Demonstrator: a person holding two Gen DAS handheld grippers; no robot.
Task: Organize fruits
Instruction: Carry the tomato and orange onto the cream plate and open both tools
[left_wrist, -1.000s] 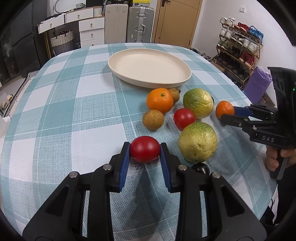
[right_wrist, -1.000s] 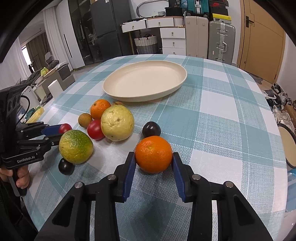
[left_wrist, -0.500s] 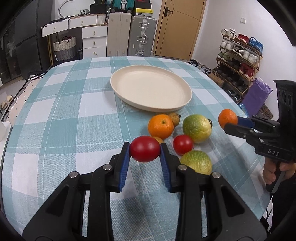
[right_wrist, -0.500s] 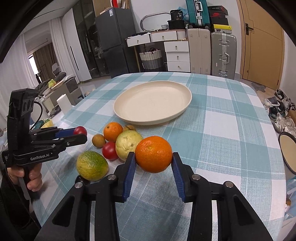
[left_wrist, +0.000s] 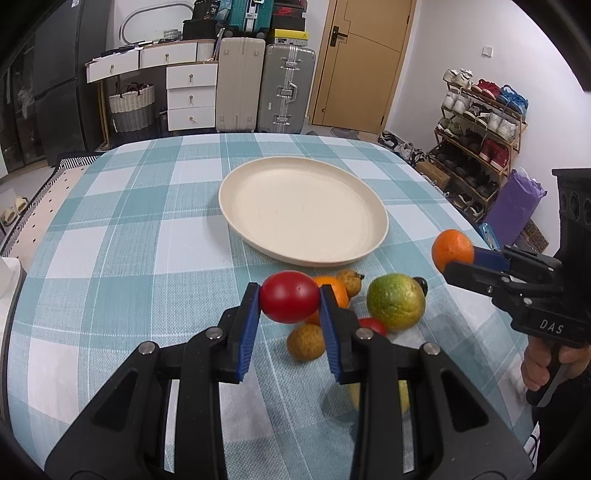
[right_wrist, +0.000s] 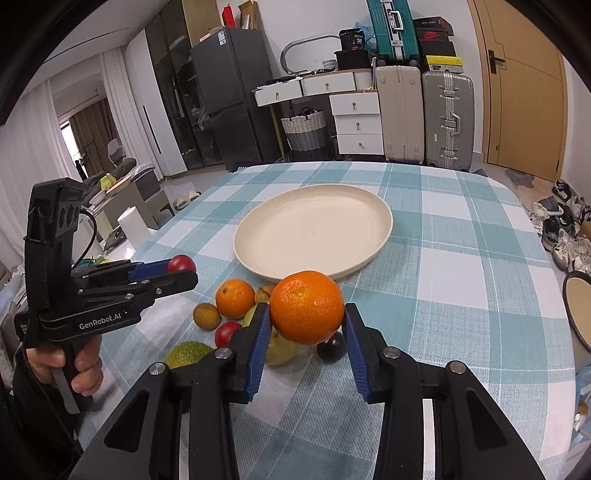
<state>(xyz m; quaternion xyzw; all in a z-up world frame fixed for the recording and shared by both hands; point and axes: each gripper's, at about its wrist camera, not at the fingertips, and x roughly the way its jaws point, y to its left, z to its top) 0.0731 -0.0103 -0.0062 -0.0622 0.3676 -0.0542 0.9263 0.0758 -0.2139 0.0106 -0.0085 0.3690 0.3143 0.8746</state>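
Fingers (left_wrist: 251, 325) of the left gripper (left_wrist: 289, 325) squeeze a red tomato (left_wrist: 289, 301), and the right gripper (right_wrist: 304, 345) squeezes an orange (right_wrist: 307, 307), each held tight so it won't drop on the way to the empty plate (left_wrist: 369, 247), I think. Both fruits are up in the air above the pile of fruit left on the table (left_wrist: 110, 240). A second ago they sat low by the table; now both are higher, and the plate looks closer.
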